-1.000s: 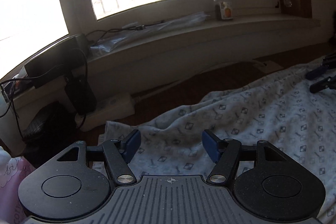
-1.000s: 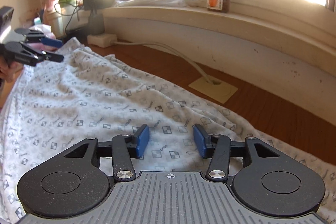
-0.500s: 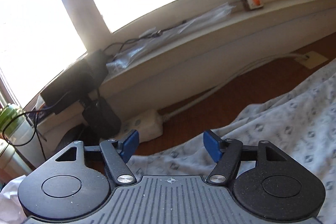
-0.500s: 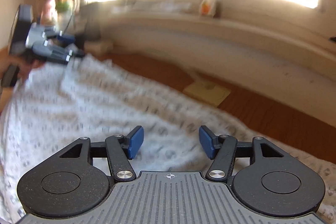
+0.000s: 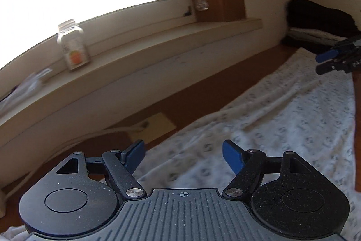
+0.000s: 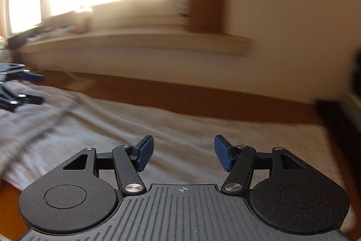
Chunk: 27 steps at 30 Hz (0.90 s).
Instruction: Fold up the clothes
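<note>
We hold both grippers low over the patterned cloth (image 5: 282, 119), which lies spread and rumpled on the brown surface (image 5: 203, 92) below the windowsill (image 5: 158, 42). The left gripper (image 5: 183, 156) and right gripper (image 6: 183, 154) each have their jaws spread, pinching nothing. Set at opposite ends, they seem placed to take the cloth's edges.
</note>
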Tool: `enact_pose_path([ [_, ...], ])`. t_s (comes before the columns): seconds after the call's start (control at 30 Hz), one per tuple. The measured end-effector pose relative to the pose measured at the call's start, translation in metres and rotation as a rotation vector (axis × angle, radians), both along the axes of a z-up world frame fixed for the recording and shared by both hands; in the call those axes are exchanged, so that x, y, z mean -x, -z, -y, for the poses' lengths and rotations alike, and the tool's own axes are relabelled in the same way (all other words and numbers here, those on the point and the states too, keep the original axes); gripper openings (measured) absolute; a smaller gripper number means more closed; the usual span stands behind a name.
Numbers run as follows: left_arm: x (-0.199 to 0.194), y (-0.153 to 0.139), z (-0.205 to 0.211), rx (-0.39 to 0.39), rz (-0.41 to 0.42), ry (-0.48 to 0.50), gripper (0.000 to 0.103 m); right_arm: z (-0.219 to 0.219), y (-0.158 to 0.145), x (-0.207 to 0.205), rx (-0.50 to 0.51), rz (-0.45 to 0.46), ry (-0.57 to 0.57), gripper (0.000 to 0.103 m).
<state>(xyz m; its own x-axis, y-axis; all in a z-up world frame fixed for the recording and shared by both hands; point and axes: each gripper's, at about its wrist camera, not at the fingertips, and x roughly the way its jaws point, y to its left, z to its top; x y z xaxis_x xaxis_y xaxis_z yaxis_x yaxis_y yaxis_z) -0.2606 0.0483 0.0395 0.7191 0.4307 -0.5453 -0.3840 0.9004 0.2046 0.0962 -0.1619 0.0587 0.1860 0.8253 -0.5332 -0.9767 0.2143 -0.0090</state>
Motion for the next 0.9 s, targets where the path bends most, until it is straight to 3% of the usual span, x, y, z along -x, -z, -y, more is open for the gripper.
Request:
enact_pose_path([
  [0.13, -0.037, 0.011, 0.023, 0.001, -0.032, 0.093, 0.078, 0.04, 0.012, -0.064, -0.006, -0.055, 0.172, 0.06],
  [0.3, -0.046, 0.023, 0.025, 0.017, -0.039, 0.086, 0.078, 0.082, 0.016, -0.098, -0.055, -0.085, 0.294, 0.06],
  [0.47, -0.048, 0.024, 0.032, -0.019, -0.047, 0.1, 0.079, 0.103, 0.023, -0.107, -0.063, -0.106, 0.323, 0.059],
  [0.8, -0.052, 0.023, 0.029, 0.006, -0.056, 0.081, 0.081, 0.109, 0.033, -0.099, -0.016, -0.056, 0.329, 0.059],
  [0.9, -0.056, 0.019, 0.029, 0.002, -0.079, 0.076, 0.081, 0.11, 0.036, -0.099, -0.014, -0.042, 0.314, 0.042],
])
